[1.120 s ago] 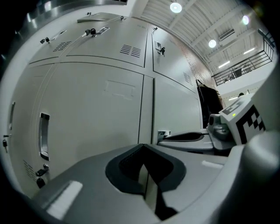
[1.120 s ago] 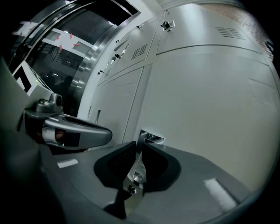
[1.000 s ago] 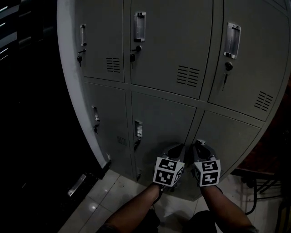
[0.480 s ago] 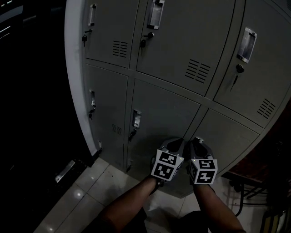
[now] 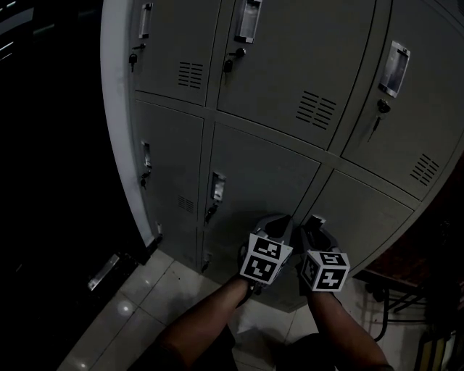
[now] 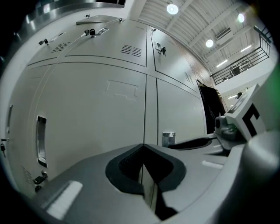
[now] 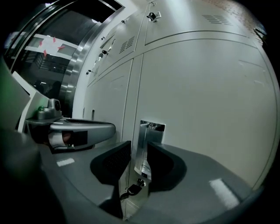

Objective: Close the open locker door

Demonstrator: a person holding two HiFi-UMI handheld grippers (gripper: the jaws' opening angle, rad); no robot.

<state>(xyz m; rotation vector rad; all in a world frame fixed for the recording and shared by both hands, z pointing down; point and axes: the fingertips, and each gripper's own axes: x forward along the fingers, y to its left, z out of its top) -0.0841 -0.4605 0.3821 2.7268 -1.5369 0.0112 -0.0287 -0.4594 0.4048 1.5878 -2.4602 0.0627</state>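
While both claws sit low against the bank of grey steel lockers [image 5: 290, 65], the print that shows is the black-and-white square patterning on the left marker cube [image 5: 264, 261] and the right marker cube [image 5: 328, 269]; it spells no words. The left claw [image 6: 143, 146] has its two tips pressed together with nothing between them, and it points at the vertical seam between two bottom-row doors. The right claw [image 7: 138, 148] is parted by a narrow gap. That gap frames the chrome recessed handle [image 7: 149, 131] of the locker door [image 7: 205, 109] and the key [image 7: 133, 189] hanging in the lock below it. Whether its pads touch the handle cannot be told.

This door is the bottom-row one at the right, straight ahead of the right claw. It is plain pale grey and looks flush, or very nearly flush, with its neighbours.

Higher doors carry louvred vents [image 5: 317, 112], chrome pulls [image 5: 248, 20] and keys dangling from their locks [image 5: 375, 124]. Bare forearms [image 5: 210, 326] reach up from below over a glossy tiled floor [image 5: 145, 304]. Dark cables [image 5: 391, 308] lie at the right, and the left of the head view is black. Round ceiling lights [image 6: 172, 8] and a railing [image 6: 245, 61] show beyond the lockers.
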